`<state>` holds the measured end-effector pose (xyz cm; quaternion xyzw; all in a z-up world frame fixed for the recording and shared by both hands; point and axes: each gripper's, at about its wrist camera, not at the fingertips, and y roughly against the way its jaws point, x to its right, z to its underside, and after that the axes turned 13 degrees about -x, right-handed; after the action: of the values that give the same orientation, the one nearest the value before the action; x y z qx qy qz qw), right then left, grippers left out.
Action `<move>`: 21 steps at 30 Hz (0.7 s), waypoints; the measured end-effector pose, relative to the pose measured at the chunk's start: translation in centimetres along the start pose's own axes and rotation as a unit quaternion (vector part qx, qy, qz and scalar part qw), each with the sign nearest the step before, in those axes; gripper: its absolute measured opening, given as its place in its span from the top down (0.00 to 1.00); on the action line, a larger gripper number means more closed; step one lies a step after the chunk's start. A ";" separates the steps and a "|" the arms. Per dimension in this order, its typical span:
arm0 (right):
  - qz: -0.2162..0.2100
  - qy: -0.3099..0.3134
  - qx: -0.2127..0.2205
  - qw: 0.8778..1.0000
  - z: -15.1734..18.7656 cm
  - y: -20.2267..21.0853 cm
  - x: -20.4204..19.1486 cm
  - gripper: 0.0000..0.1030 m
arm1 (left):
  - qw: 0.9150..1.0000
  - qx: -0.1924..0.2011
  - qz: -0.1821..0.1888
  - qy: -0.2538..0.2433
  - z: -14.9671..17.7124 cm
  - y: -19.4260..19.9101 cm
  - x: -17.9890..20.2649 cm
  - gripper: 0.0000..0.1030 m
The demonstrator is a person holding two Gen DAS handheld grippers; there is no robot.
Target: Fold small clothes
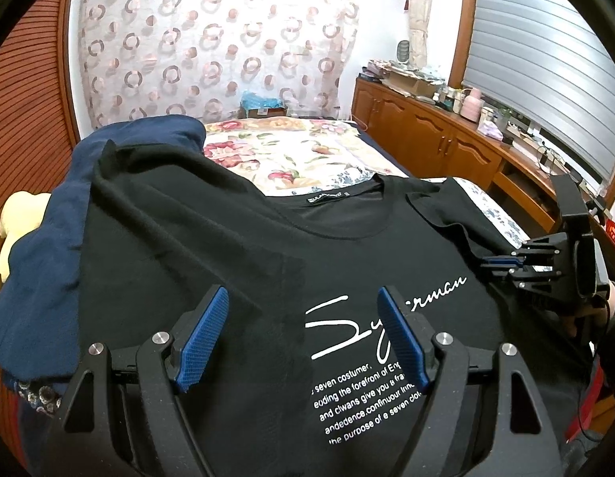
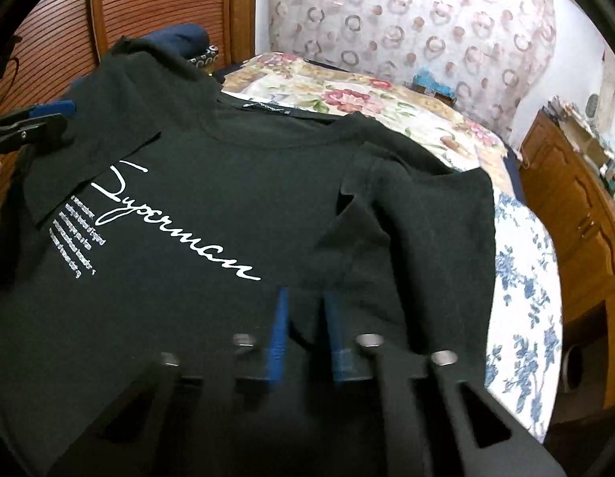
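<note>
A black T-shirt [image 1: 212, 246] with white script print lies front up on the bed, and both its sleeves are folded in over the chest. My left gripper [image 1: 303, 318] hovers open just above the printed chest, with nothing between its blue pads [image 1: 204, 334]. My right gripper [image 2: 307, 310] is at the shirt's right side, below the folded right sleeve [image 2: 391, 198]. Its blue pads, blurred in the right wrist view, stand close together with a ridge of black fabric pinched between them. The left wrist view shows the right gripper [image 1: 498, 262] at that same edge of the shirt.
A navy garment [image 1: 41, 238] lies bunched at the shirt's left, with a pale yellow soft thing [image 1: 17, 214] beside it. The floral bedspread [image 1: 307, 151] stretches beyond the collar. A cluttered wooden cabinet [image 1: 446, 139] runs along the right, and a slatted wooden door [image 1: 25, 99] stands at the left.
</note>
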<state>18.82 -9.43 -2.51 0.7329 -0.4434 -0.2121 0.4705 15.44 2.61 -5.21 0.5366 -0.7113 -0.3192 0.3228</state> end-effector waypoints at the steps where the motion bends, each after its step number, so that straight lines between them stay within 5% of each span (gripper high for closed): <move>1: -0.001 0.000 0.002 1.000 0.0 0.1 -0.1 0.93 | 1.000 0.000 0.000 0.000 0.1 0.1 0.0 0.24; 10: -0.070 -0.003 0.033 0.997 1.8 3.3 0.9 0.94 | 1.000 0.009 -0.005 0.001 0.2 0.9 -0.1 0.24; 21: -0.083 -0.004 0.032 0.996 3.8 5.1 0.6 0.89 | 1.000 0.016 -0.004 0.010 -0.3 1.6 -0.9 0.24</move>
<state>14.08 -12.69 0.20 0.7811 -0.3897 -0.2388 0.4254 14.94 3.77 -3.83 0.5481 -0.7107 -0.3035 0.3200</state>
